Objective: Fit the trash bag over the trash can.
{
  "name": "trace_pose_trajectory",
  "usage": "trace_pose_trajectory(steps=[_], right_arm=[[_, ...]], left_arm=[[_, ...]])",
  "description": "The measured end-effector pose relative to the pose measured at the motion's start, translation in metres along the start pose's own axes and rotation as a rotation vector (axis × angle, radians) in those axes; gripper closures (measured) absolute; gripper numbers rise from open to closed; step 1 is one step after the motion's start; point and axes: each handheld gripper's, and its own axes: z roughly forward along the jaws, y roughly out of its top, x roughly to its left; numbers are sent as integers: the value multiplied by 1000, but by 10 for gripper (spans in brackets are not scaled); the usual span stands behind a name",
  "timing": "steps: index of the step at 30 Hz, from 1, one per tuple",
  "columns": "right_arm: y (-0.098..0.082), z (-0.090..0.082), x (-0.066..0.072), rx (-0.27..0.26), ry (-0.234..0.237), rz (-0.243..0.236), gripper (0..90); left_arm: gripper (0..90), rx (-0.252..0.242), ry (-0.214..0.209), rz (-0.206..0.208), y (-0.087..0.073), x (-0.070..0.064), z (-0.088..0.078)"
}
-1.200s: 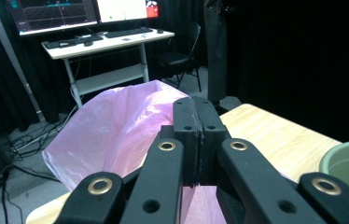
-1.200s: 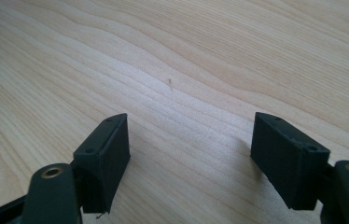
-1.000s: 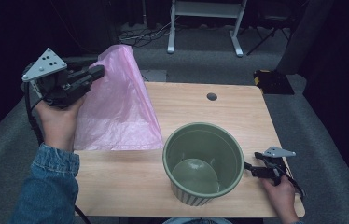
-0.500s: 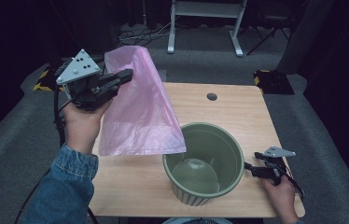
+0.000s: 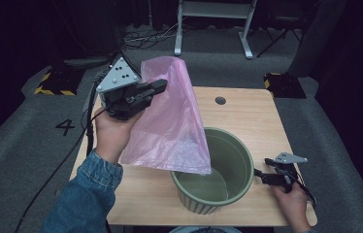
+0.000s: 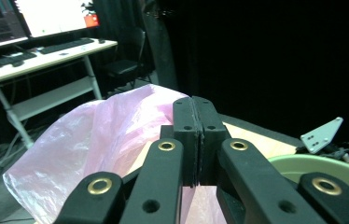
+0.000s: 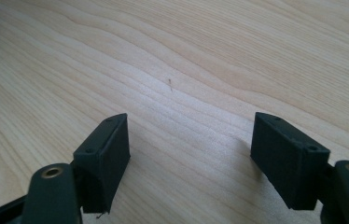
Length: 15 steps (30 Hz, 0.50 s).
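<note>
A thin pink plastic bag [image 5: 170,126] hangs in the air from my left gripper [image 5: 162,86], which is shut on its upper edge. In the left gripper view the jaws [image 6: 193,100] are pressed together, with the bag [image 6: 93,140] spreading out behind them. The bag's lower corner hangs over the near left rim of a ribbed green bin [image 5: 238,150] standing on the wooden table [image 5: 238,111]. My right gripper [image 5: 259,175] rests low on the table just right of the bin, open, with only bare wood [image 7: 186,56] between its jaws [image 7: 191,123].
A round grommet hole [image 5: 220,100] sits near the table's far edge. Grey carpet surrounds the table, and a white desk frame [image 5: 213,19] stands behind it. The bin's rim [image 6: 322,163] and the right gripper's grey plate [image 6: 322,135] appear in the left gripper view.
My left hand has carried the pink bag to the right, from beside the table's left edge to over the bin's rim. The right gripper has stayed put.
</note>
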Motion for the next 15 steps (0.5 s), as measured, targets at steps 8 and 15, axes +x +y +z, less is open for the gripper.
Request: trace_pose_trajectory(steps=[8,15], right_arm=[[0,0,0,1,0,1,282],[0,0,0,1,0,1,282]], left_arm=[[889,-5,-47,4,-3,-15,23],[889,-3,-83,13,-4,-30,41]])
